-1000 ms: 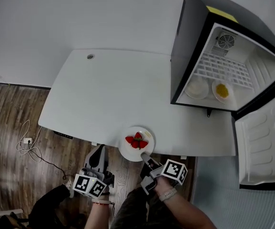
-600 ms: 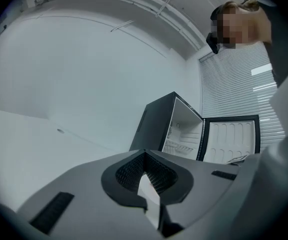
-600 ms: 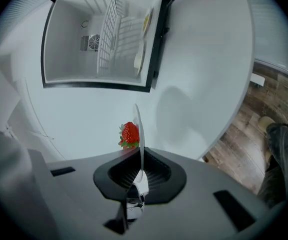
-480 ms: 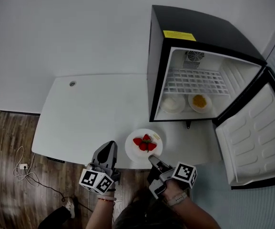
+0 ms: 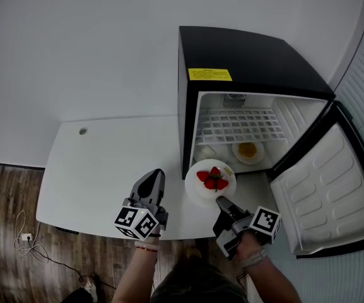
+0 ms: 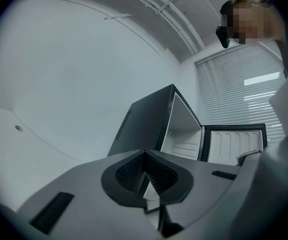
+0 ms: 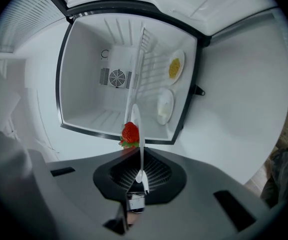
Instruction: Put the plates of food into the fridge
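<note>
A plate with yellow food and a pale plate are already inside the open fridge, on its bottom. The right claw is pinched shut on the rim of the plate of strawberries and holds it up just in front of the fridge. The left claw is closed with nothing in it, over the worktop. I think the only job left is to slide this last plate in and let go.
</note>
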Action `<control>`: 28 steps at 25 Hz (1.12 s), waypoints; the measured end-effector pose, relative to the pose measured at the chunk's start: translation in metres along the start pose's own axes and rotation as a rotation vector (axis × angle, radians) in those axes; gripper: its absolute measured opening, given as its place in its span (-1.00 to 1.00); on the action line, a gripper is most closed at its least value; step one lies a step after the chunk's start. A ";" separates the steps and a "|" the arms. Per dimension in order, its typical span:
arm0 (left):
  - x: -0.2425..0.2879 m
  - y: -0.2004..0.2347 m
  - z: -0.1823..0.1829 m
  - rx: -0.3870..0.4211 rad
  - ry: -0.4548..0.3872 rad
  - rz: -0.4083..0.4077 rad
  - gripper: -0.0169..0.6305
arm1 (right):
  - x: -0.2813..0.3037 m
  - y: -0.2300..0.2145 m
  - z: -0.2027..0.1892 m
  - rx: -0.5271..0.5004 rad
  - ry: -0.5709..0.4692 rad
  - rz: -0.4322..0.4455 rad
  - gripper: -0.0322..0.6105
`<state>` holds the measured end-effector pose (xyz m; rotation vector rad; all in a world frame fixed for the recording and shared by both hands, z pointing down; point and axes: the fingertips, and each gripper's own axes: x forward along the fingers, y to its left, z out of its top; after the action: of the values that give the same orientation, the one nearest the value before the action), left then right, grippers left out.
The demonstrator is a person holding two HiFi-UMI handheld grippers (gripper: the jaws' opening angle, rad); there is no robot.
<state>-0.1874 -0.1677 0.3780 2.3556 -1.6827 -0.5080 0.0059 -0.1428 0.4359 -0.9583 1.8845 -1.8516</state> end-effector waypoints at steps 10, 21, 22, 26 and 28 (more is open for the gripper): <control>0.060 -0.006 0.022 0.039 -0.003 -0.025 -0.93 | 0.025 0.042 0.064 -0.007 -0.046 0.054 -0.85; 0.089 -0.003 0.029 0.065 -0.014 -0.023 -0.93 | 0.065 0.057 0.094 0.057 -0.066 0.031 -0.85; 0.089 -0.002 0.030 0.067 -0.016 -0.021 -0.93 | 0.066 0.055 0.094 0.068 -0.067 0.021 -0.85; 0.090 0.001 0.031 0.066 -0.019 -0.011 -0.93 | 0.072 0.054 0.097 0.091 -0.072 -0.007 -0.85; 0.090 0.001 0.031 0.068 -0.017 -0.005 -0.93 | 0.076 0.054 0.099 0.099 -0.074 -0.018 -0.85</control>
<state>-0.1745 -0.2516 0.3357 2.4104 -1.7283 -0.4799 0.0039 -0.2703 0.3904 -0.9993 1.7295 -1.8745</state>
